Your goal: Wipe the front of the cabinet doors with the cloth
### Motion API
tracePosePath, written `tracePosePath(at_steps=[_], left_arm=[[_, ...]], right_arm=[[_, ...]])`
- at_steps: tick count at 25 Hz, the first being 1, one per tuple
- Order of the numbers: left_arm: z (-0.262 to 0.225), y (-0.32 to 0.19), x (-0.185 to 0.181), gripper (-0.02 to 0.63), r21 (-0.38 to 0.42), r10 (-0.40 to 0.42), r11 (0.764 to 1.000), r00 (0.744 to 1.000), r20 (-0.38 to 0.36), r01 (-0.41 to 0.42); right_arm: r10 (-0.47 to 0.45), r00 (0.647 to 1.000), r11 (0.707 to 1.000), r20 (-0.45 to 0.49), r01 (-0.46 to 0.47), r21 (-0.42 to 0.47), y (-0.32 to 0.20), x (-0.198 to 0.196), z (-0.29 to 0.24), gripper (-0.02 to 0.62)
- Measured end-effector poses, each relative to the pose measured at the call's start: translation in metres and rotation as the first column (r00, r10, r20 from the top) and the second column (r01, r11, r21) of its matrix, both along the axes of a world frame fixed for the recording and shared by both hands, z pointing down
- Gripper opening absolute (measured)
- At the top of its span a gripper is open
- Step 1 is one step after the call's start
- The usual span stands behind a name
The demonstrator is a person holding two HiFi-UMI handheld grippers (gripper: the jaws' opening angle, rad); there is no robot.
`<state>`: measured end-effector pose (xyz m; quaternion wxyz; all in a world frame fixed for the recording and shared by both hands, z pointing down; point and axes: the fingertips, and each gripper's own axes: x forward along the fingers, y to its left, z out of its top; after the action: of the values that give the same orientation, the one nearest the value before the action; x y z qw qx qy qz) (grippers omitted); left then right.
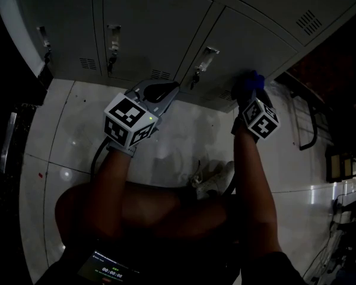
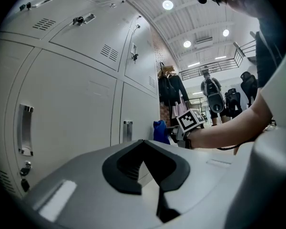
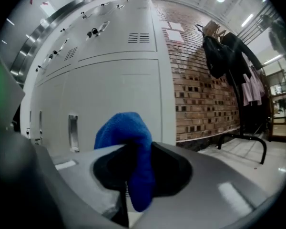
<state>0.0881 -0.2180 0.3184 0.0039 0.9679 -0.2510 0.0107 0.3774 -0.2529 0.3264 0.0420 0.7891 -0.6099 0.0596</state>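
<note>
The right gripper (image 1: 250,92) is clamped tight on a blue microfibre cloth (image 3: 125,129), which bunches up above the jaws and hangs down in a fold between them. In the head view the cloth (image 1: 251,79) is at the lower part of the rightmost locker door (image 1: 258,37), close against its grey face. Whether it actually touches the metal cannot be told. The right gripper view looks along that door (image 3: 117,92) past a recessed handle (image 3: 73,131), with a brick wall (image 3: 205,92) just beyond the end of the locker row and dark coats (image 3: 223,51) hanging near it. The left gripper (image 1: 166,89) is held low in front of the middle lockers, apart from the doors. In its own view its jaws are pressed together with nothing between them. From the left gripper view the right gripper (image 2: 180,130) shows further along the row with its marker cube (image 2: 189,119) facing the camera and the cloth (image 2: 160,131) at the door face beside a handle (image 2: 127,130). The person's forearm (image 2: 229,128) reaches across from the right. Below the grippers in the head view are the person's bare knees (image 1: 142,209) and a pale shoe (image 1: 212,180) on the glossy white floor tiles (image 1: 59,135).
</note>
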Motion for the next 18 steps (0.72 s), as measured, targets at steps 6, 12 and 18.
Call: tracePosePath(at_steps=[6, 12, 18], left_arm=[[-0.004, 0.000, -0.005, 0.001, -0.001, -0.011, 1.000, 1.000, -0.015, 0.011], [-0.005, -0.001, -0.005, 0.000, 0.000, -0.012, 1.000, 1.000, -0.023, 0.012], [-0.003, -0.003, -0.004, 0.000, -0.005, -0.011, 1.000, 1.000, -0.024, 0.011]], right_arm=[[-0.162, 0.986, 0.984, -0.027, 0.159, -0.075, -0.016, -0.082, 0.037, 0.077], [-0.251, 0.967, 0.961, -0.036, 0.244, -0.132, -0.038, -0.133, 0.070, 0.077], [-0.264, 0.964, 0.956, -0.018, 0.259, -0.139, -0.060, -0.145, 0.082, 0.077]])
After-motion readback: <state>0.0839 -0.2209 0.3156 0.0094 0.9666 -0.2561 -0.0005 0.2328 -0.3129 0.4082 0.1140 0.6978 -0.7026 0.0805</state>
